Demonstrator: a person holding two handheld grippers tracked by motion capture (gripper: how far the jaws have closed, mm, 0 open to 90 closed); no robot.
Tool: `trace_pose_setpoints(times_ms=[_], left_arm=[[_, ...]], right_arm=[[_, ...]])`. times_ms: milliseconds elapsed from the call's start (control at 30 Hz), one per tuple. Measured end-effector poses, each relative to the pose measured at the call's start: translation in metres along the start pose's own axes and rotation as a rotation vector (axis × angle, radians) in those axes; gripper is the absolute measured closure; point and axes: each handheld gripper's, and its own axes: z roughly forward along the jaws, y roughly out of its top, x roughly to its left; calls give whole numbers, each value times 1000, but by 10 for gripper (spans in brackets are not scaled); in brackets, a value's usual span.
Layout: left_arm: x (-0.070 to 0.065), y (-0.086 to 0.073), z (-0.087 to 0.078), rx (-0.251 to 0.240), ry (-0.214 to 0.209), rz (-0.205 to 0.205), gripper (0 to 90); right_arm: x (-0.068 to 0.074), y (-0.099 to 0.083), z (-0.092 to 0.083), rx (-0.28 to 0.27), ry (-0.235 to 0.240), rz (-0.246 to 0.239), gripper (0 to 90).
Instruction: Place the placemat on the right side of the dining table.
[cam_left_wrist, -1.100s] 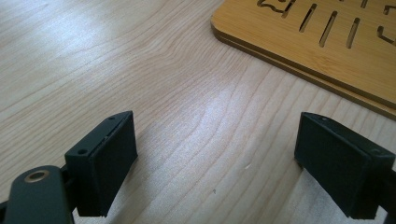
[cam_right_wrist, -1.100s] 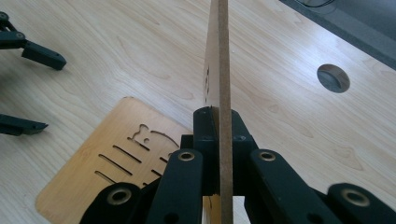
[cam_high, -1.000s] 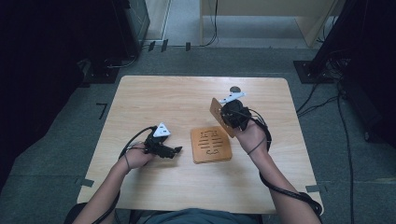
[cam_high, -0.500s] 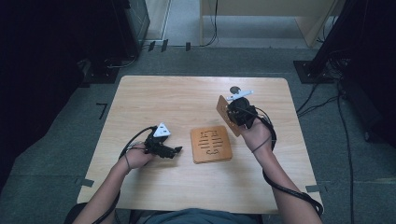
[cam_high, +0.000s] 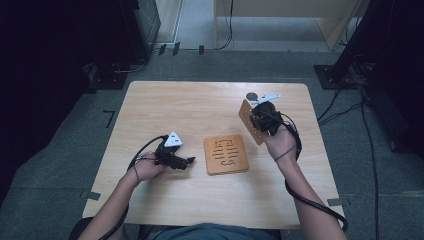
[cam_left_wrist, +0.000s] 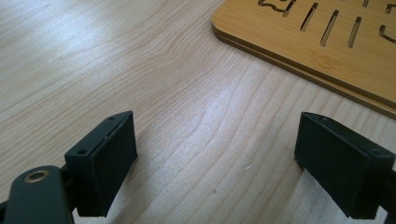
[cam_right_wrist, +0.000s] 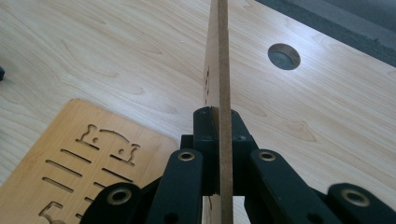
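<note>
Since a second ago the right gripper (cam_high: 256, 121) has carried the thin wooden board (cam_high: 248, 121) slightly further from the slotted board (cam_high: 226, 154); left gripper (cam_high: 186, 161) hasn't shifted.

Right jaws are clamped tight on the thin wooden board's lower edge, board held on edge and lifted clear of the table (cam_high: 165, 107), up and right of the slotted board (right gripper view shows it edge-on, squeezed between both pads (cam_right_wrist: 206, 135)). Left gripper sits just left of the slotted board, jaws spread wide with nothing between them, low over the tabletop.

Step in hand, as I read it: moving the lifted board away, or repositioning it relative to the slotted board. Next move needs a steady wrist, since a thin panel pinched at one edge can pivot. Left is free to pin the slotted board if it slides.

Surface: light wood-grain top, round cable hole (cam_high: 251, 96) beyond the slotted board, near the far edge. Room: grey carpet, dark equipment either side, cables on the floor.
</note>
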Motion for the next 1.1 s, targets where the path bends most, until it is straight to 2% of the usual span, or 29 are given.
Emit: trace_pose_setpoints(times_ms=[667, 833, 1100], left_arm=[[1, 0, 0, -2, -7, -3, 120], [1, 0, 0, 1, -5, -1, 119], [0, 0, 0, -2, -3, -3, 119]], right_arm=[[-27, -6, -3, -5, -56, 88, 877], [-33, -8, -4, -25, -62, 98, 877], [-43, -11, -3, -16, -69, 127, 877]])
